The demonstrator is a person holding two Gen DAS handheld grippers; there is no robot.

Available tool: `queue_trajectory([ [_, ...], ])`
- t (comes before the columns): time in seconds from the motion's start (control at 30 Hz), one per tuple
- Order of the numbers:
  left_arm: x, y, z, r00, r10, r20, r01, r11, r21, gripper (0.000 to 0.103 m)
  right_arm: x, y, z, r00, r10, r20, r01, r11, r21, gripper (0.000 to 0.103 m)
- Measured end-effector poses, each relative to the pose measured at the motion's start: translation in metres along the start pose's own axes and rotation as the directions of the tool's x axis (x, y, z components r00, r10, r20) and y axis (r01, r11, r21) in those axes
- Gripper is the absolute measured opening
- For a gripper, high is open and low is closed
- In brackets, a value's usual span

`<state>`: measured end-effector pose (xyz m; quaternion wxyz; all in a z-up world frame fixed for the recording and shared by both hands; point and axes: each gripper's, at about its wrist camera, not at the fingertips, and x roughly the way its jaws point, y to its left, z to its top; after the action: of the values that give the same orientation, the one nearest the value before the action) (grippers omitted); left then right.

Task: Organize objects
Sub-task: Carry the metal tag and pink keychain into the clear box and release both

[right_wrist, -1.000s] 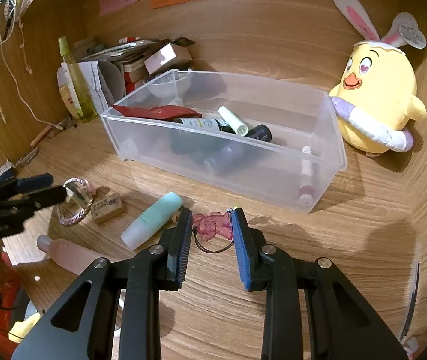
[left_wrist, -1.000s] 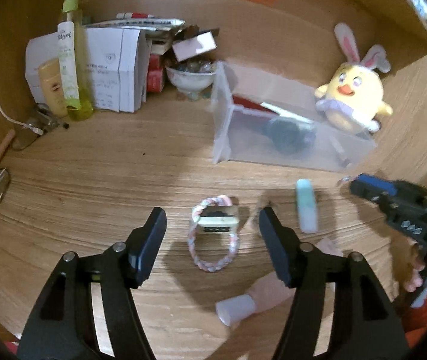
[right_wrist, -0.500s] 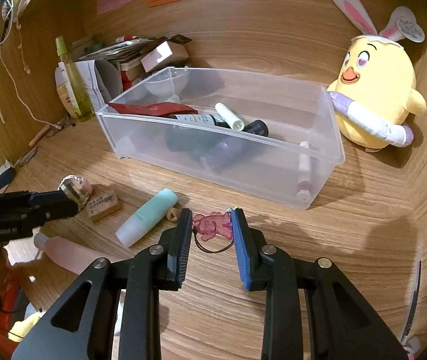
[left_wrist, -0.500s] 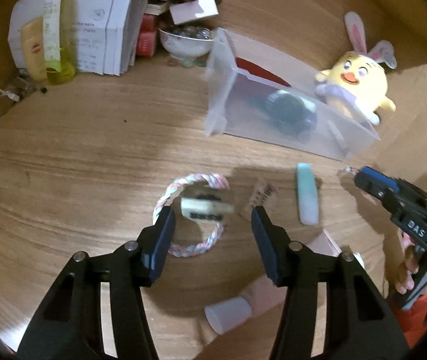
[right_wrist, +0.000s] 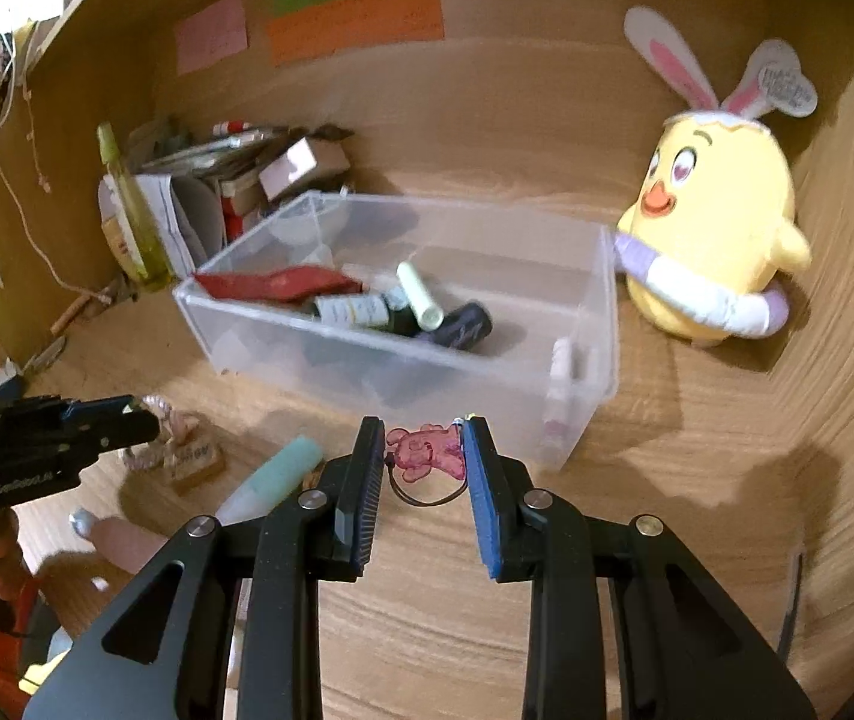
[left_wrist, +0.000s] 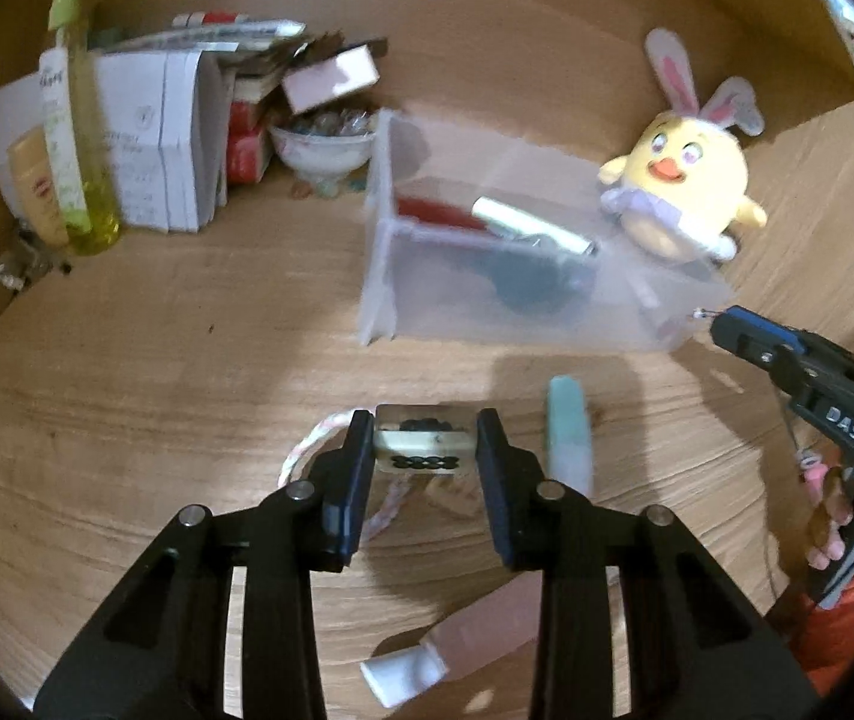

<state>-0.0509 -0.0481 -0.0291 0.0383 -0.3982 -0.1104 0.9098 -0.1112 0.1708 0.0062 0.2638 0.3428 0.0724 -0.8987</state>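
Observation:
My left gripper (left_wrist: 423, 450) is shut on a small cream tile with black dots (left_wrist: 423, 453) and holds it above the wooden desk; a pink-white braided cord loop (left_wrist: 312, 450) hangs or lies just below. My right gripper (right_wrist: 420, 456) is shut on a pink translucent bear charm (right_wrist: 427, 450) with a black cord, lifted in front of the clear plastic bin (right_wrist: 601, 324). The bin holds a red pouch, small bottles and tubes. It also shows in the left wrist view (left_wrist: 378, 276). A mint tube (left_wrist: 571, 438) lies on the desk between the grippers.
A pink bottle with a white cap (left_wrist: 457, 636) and a small wooden stamp (right_wrist: 195, 462) lie near the front. A yellow bunny-eared plush (right_wrist: 715, 240) sits right of the bin. Boxes, a bowl (left_wrist: 321, 147) and a yellow spray bottle (left_wrist: 75, 120) crowd the back left.
My left gripper closed on the cream tile and lifted it off the desk. My right gripper rose with the bear charm toward the bin.

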Motion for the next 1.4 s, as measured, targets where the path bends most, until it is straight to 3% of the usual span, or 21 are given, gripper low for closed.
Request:
queue_trajectory([
  [0.5, -0.019, -0.035, 0.053, 0.991, -0.051, 0.124, 0.044, 0.997, 0.058, 0.033, -0.023, -0.009, 0.044, 0.99, -0.01, 0.144, 0.013, 1.0, -0.02, 0.025],
  [0.8, -0.008, -0.05, 0.081, 0.988, -0.074, 0.138, 0.063, 0.995, 0.079, 0.034, -0.029, -0.014, 0.068, 0.979, -0.017, 0.204, 0.024, 0.999, -0.029, 0.025],
  [1.0, 0.017, -0.052, 0.091, 0.993, -0.064, 0.099, 0.058, 0.996, 0.07, 0.033, -0.011, -0.019, 0.072, 0.985, -0.034, 0.17, 0.042, 0.998, -0.043, 0.025],
  [1.2, 0.036, -0.052, 0.095, 0.996, -0.002, 0.087, -0.005, 0.997, 0.08, 0.034, 0.025, -0.028, 0.064, 0.996, -0.034, 0.081, 0.037, 0.999, -0.027, 0.025],
  [1.4, 0.049, -0.047, 0.097, 0.998, -0.005, 0.065, 0.0, 0.997, 0.077, 0.033, 0.054, -0.031, 0.058, 0.999, -0.04, -0.002, 0.04, 0.999, -0.033, 0.025],
])
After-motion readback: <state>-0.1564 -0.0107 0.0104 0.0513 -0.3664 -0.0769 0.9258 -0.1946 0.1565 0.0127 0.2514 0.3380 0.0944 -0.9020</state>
